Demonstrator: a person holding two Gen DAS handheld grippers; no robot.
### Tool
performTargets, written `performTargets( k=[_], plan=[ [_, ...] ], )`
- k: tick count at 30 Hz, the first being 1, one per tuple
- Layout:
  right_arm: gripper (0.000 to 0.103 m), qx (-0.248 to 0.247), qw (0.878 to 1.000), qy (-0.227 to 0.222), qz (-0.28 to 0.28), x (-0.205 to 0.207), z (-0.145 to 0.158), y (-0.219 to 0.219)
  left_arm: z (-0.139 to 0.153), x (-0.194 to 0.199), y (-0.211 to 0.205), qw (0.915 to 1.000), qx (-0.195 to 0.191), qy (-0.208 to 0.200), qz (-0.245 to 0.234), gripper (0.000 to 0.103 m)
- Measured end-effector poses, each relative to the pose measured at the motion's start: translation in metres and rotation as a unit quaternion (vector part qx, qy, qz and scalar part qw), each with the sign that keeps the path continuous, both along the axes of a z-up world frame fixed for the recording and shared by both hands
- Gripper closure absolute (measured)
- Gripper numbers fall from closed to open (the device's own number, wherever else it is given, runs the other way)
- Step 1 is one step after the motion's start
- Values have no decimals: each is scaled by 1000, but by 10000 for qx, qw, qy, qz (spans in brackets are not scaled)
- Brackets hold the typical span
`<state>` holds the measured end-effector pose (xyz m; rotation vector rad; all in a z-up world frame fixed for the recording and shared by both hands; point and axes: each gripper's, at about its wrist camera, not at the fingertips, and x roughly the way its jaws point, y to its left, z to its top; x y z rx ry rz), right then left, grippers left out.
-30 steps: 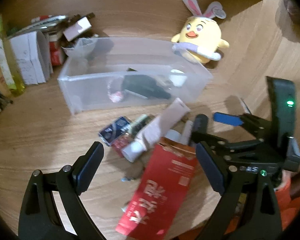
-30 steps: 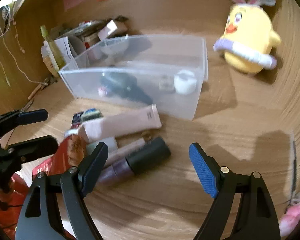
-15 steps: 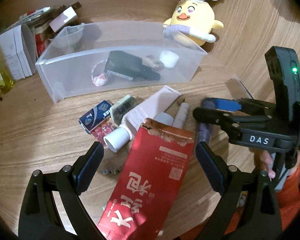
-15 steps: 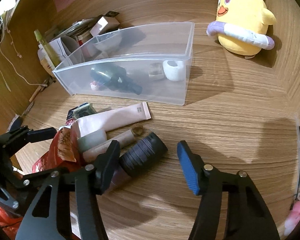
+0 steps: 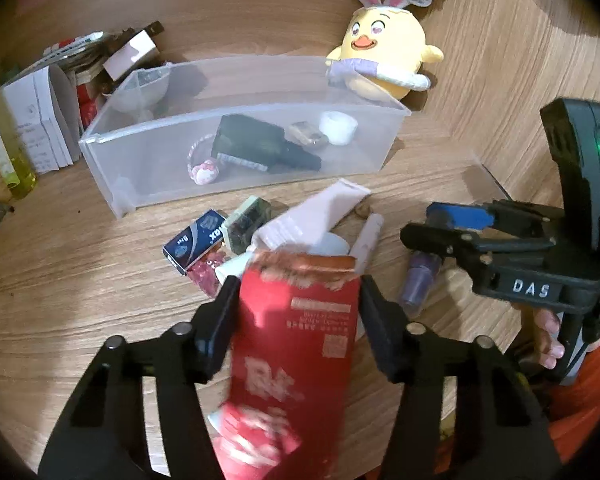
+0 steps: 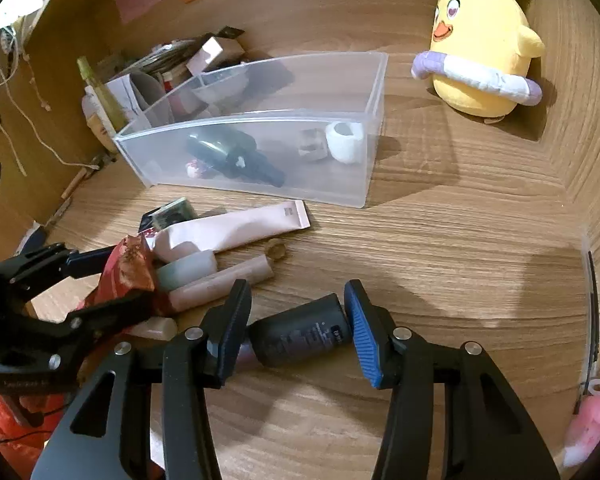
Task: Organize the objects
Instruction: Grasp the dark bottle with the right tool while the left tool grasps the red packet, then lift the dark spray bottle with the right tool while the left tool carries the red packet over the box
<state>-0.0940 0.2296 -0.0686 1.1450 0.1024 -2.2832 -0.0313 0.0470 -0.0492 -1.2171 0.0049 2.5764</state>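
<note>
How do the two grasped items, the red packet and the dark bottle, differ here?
The red packet is flat, torn-topped and printed; the dark bottle is cylindrical. The left gripper holds the packet pointing forward; the right gripper clamps the bottle crosswise. Both are gripped.

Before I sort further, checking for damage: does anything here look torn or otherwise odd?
Yes. The red packet in the left tool has a ragged, torn top edge. Nothing looks spilled from it.

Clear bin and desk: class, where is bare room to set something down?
Free: the clear bin's back half, and desk between its right end and the plush chick. Crowded: the tube pile before the bin, and boxes at its left.
</note>
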Motion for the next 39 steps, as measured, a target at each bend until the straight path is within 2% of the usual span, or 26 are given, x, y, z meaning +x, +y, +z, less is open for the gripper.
performTargets(
  k=[12, 14, 16, 24, 27, 29, 31, 34, 39],
  plan=[
    [60, -135, 9998, 44, -105, 4, -2, 7, 28, 9, -15, 9986, 188, 432, 256, 47],
    [82, -192, 9997, 70, -136, 4, 0, 9, 31, 9, -20, 9981, 256, 461, 315, 47],
    [92, -328, 9994, 2, -104, 1, 5, 12, 35, 9, -26, 9975, 312, 501, 393, 47],
    [92, -222, 9997, -16, -142, -3, 2, 14, 38, 3, -40, 9959, 334, 486, 682, 47],
    [87, -266, 9995, -42, -183, -2, 6, 16, 42, 3, -45, 9953, 351, 530, 728, 47],
    [66, -282, 9994, -21, -209, 0, 10, 18, 45, 4, -46, 9950, 352, 577, 733, 47],
    [54, -266, 9992, 94, -279, 5, 14, 21, 49, 5, -47, 9946, 327, 644, 744, 47],
    [52, -146, 9992, 206, -311, 13, 19, 23, 57, 4, -48, 9937, 283, 768, 765, 47],
    [52, -35, 9997, 74, -233, 23, 12, 19, 71, 1, -48, 9920, 258, 967, 774, 47]
  ],
)
